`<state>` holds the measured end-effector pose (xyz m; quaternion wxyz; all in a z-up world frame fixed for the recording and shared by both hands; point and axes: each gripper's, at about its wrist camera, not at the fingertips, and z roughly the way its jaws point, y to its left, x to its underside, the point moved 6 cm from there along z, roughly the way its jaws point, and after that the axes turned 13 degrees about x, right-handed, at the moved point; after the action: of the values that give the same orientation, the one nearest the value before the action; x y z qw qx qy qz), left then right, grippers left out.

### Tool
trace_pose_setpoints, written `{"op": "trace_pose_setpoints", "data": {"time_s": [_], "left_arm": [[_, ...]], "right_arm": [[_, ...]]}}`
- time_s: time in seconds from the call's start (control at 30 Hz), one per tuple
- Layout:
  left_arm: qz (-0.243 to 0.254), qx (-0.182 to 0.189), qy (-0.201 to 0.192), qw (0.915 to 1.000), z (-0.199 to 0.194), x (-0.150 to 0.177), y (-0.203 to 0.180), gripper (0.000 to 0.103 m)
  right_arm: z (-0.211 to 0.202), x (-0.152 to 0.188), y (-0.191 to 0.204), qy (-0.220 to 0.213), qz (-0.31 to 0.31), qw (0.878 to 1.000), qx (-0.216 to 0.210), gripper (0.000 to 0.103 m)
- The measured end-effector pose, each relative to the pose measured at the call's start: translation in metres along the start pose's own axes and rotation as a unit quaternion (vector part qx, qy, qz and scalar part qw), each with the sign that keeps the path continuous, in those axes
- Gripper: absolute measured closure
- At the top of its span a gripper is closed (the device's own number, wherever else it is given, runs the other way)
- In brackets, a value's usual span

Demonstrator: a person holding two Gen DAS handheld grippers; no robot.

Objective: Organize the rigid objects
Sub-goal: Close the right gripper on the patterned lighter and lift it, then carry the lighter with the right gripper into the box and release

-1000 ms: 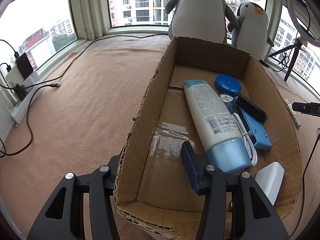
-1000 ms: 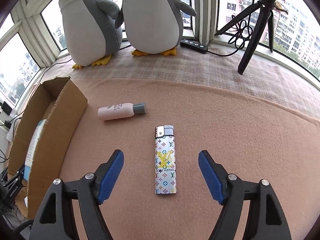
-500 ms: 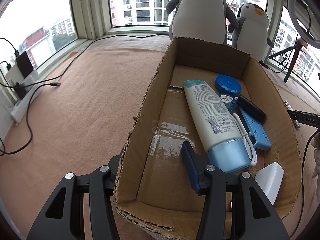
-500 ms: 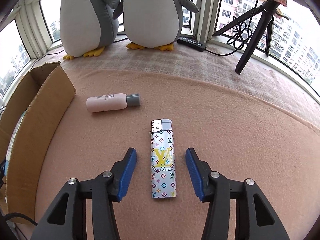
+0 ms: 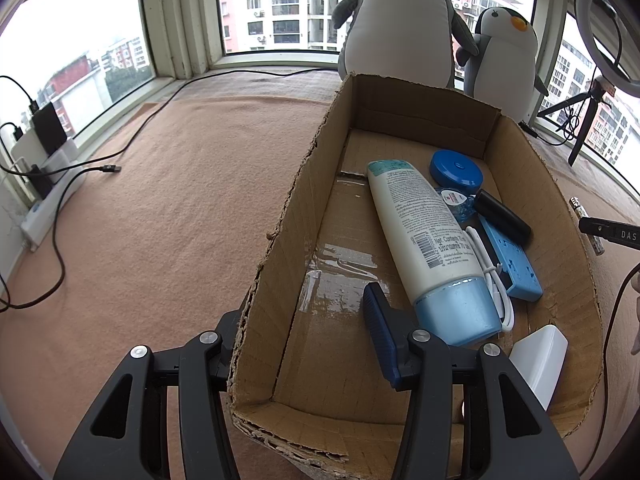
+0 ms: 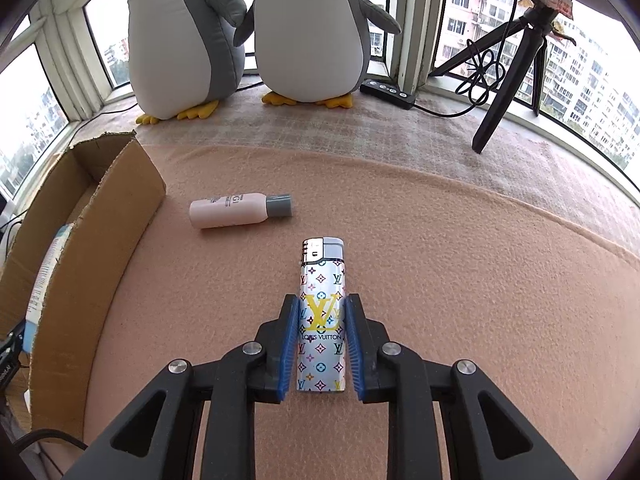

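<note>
Left wrist view: the cardboard box (image 5: pixel 560 208) has its left wall between the left gripper (image 5: pixel 304 344)'s wide-open jaws. Right of that box, the right gripper (image 6: pixel 322 344)'s jaws squeeze the lighter (image 6: pixel 322 316) lying on the blanket (image 6: pixel 460 280).

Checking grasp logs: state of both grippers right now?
Left gripper: open, jaws straddling the cardboard box wall.
Right gripper: shut on the lighter, which lies on the blanket.

A high-rise home bay window: apartment blocks (image 5: pixel 296 4) outside at twelve o'clock, plush penguins (image 6: pixel 304 28) on the carpeted ledge (image 6: pixel 440 240).
</note>
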<state>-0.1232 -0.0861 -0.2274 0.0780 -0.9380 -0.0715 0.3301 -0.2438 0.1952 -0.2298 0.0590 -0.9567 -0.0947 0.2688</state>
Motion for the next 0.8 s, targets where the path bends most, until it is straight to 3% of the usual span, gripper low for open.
{"op": "trace_pose_setpoints", "data": {"time_s": [0.37, 0.8], "left_arm": [[0.000, 0.000, 0.000, 1.0000, 0.000, 0.000, 0.000, 0.054], [0.000, 0.000, 0.000, 1.0000, 0.000, 0.000, 0.000, 0.054]], "right_arm": [[-0.053, -0.029, 0.029, -0.050, -0.011, 0.998, -0.046, 0.082], [-0.091, -0.063, 0.122, -0.088, -0.075, 0.987, -0.114, 0.082]]}}
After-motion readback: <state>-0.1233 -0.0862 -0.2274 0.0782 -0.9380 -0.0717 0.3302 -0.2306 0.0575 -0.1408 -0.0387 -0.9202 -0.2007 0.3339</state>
